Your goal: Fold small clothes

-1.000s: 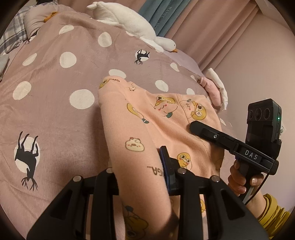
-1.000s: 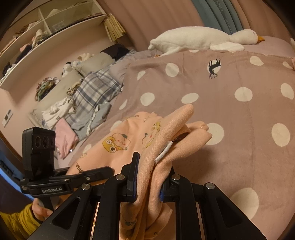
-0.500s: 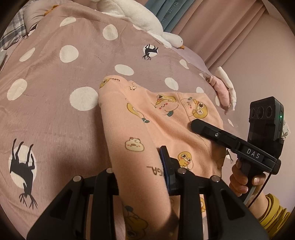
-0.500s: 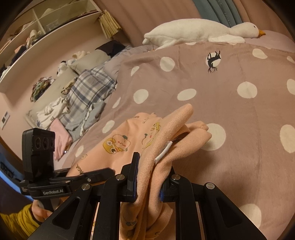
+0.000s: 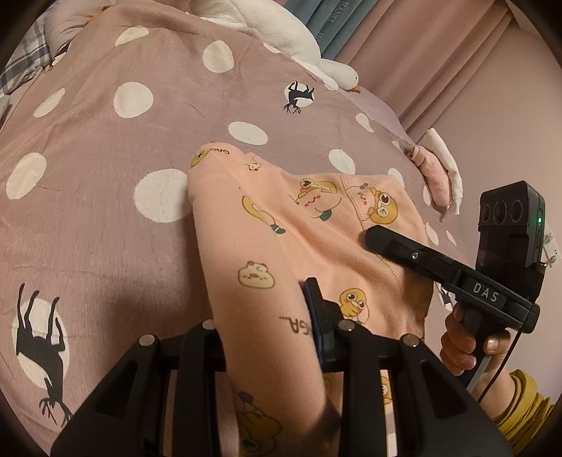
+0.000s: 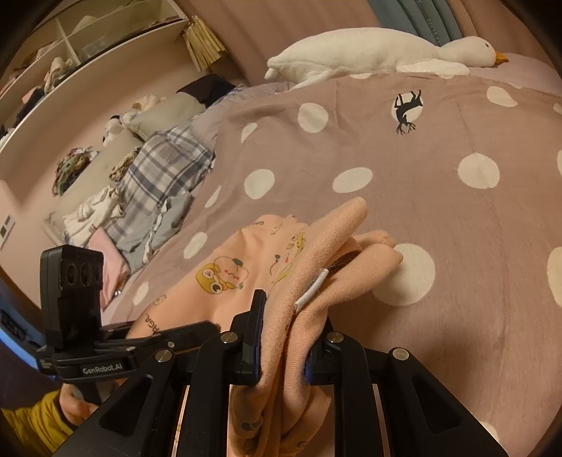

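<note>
Peach garment (image 5: 309, 242) with cartoon-animal print lies on a mauve polka-dot blanket (image 5: 105, 197); its near edge is raised off the blanket by both grippers.

Left gripper (image 5: 270, 327): clenched on a thick fold of the garment's left side; cloth fills the gap between the fingers and spills over the left one. Blue pad shows on the right finger.

Right gripper (image 6: 284, 341): clamped on a bunched wad at the garment's right side, several layers stacked between the fingers. A white tag (image 6: 311, 293) pokes out of the wad just past the fingertips.

Edges: garment's far edge lies flat on the blanket, rounded corner beside a white dot in the left view. In the right view the bunched end stands up and overhangs a white dot.

Open room: wide bare blanket beyond and to both sides of the garment. Far edge of the bed holds a white goose plush (image 6: 379, 52). Plaid cloth (image 6: 165, 172) and heaped laundry lie well to the left; a pink-and-white bundle (image 5: 439, 168) sits near the garment's right, at the blanket's edge.

Writing: "DAS" on the right gripper's body, seen from the left view. "GenRobot.AI" on the left gripper's body, seen from the right view. Garment print reads partly "...GA" near the left gripper; rest hidden. Curtain (image 5: 330, 24) lettering too small to be sure.
</note>
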A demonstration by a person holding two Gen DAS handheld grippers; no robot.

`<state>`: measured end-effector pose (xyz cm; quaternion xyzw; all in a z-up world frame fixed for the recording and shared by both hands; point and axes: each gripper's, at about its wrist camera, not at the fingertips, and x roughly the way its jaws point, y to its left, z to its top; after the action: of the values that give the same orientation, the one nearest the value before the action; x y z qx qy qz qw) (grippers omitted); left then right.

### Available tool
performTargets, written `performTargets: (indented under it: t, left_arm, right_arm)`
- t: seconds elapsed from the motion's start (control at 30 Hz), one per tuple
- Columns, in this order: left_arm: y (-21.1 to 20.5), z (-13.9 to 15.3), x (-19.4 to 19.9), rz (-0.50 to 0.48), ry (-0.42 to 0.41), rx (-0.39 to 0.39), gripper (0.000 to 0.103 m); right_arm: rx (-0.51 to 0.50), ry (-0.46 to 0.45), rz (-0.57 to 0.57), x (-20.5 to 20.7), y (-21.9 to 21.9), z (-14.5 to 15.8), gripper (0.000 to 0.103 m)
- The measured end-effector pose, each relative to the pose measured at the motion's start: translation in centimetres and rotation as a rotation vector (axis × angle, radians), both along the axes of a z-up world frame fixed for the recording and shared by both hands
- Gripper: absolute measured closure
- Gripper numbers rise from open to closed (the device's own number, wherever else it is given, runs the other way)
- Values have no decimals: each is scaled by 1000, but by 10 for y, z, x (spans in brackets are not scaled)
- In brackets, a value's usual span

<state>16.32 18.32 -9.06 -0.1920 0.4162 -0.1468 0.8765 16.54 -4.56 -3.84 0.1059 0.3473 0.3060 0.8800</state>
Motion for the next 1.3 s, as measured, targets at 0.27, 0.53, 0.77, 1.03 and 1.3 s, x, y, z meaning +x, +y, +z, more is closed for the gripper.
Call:
performTargets:
  t: [0.27,0.53,0.77,1.03,1.3]
  left_arm:
    - [-1,-13,8,-4,25,26,74]
    - [-3,-22,10,-4,57,26,74]
    - [-3,-27,11,0,86,23,73]
    - [-2,-31,12,-2,119,15,73]
    - [2,-34,16,-3,162,-22,70]
  right_arm:
    - [-15,38,-4,10,1,-14,84]
    - [-4,73,-14,14,-3,-21,84]
    - [-5,96,-19,17,-4,-27,84]
    - [-6,131,-28,21,-9,-32,84]
    - [7,167,-34,25,-13,-36,84]
